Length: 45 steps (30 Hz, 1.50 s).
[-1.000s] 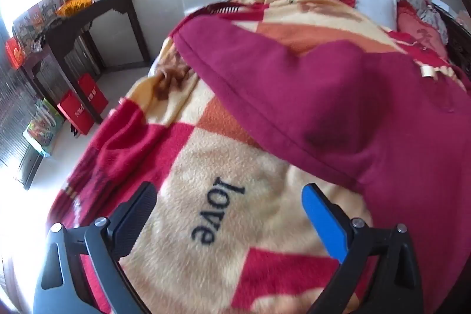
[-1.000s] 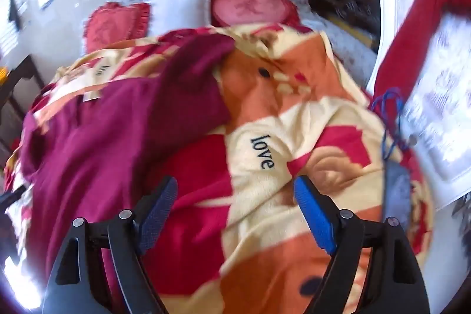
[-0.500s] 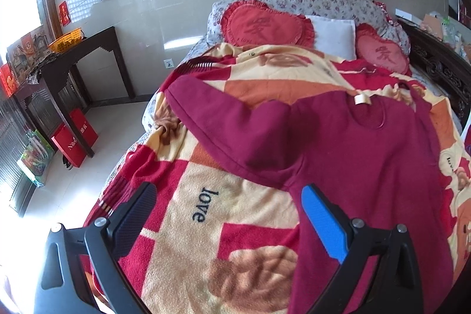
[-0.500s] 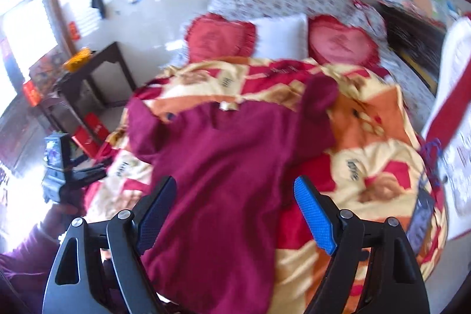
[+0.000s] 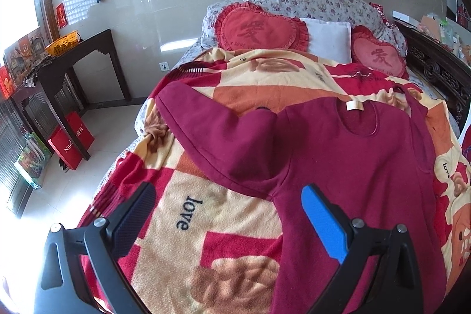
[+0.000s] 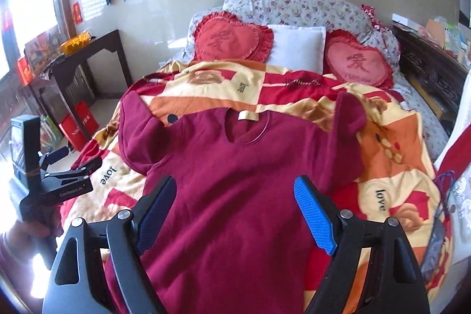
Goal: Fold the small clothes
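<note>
Hovering with left gripper (image 5: 226, 214) and right gripper (image 6: 235, 208) both spread wide and empty above the maroon top (image 6: 235, 181) lying flat on the blanket (image 5: 182, 225), probably about to start folding, next likely pinching a sleeve (image 5: 206, 134) to fold inward.

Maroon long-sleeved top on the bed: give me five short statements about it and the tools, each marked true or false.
1. The maroon long-sleeved fleece top lies spread on the patchwork red, orange and cream blanket. True.
2. The right tool is clamped on the top's hem. False: its jaws stand open above the cloth, holding nothing.
3. The left tool is open and empty. True.
4. A cream label shows inside the neckline. True.
5. Both sleeves are folded across the chest. False: they lie out to the sides, the outer ends bent up towards the pillows.
</note>
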Available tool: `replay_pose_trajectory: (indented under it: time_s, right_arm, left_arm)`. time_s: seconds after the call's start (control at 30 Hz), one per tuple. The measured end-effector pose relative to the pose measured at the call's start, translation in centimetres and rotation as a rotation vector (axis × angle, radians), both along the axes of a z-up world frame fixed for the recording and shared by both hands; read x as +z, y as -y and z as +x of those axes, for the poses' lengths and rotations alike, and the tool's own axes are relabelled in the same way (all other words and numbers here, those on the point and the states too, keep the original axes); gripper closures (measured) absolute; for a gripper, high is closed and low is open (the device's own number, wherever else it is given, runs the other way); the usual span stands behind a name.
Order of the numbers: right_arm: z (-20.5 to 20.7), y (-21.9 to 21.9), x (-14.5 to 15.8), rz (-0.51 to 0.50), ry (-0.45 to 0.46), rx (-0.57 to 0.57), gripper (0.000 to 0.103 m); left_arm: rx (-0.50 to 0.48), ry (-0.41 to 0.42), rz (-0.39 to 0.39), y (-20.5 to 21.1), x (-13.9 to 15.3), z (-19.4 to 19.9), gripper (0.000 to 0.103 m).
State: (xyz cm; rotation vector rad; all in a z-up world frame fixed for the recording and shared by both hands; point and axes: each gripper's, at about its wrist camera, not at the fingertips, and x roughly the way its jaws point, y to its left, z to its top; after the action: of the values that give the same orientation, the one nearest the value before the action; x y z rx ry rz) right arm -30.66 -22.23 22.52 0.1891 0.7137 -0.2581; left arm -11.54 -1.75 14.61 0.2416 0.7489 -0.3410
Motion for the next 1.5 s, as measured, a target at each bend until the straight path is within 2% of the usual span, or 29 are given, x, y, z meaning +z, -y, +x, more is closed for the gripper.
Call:
replay_pose_trajectory:
  time_s: [0.2, 0.4, 0.5, 1.5]
  right_arm:
    - [3.4, -0.4, -2.5, -0.058, -0.052, -0.047, 0.036]
    - [5.6, 0.4, -5.0, -0.015, -0.092, -0.074, 0.036]
    - [6.4, 0.6, -6.1, -0.035, -0.112, -0.088, 0.036]
    - [10.4, 1.0, -10.7, 0.016, -0.183, -0.090, 0.036]
  left_arm:
    - [-0.010, -0.024, 0.000, 0.8, -1.5, 0.9, 0.002]
    - [-0.007, -0.063, -0.002, 1.2, -2.9, 2.1, 0.002]
    - [-0.005, -0.076, -0.002, 1.3, -3.4, 2.5, 0.002]
    - [0.018, -0.146, 0.028, 2.6, -6.7, 5.5, 0.002]
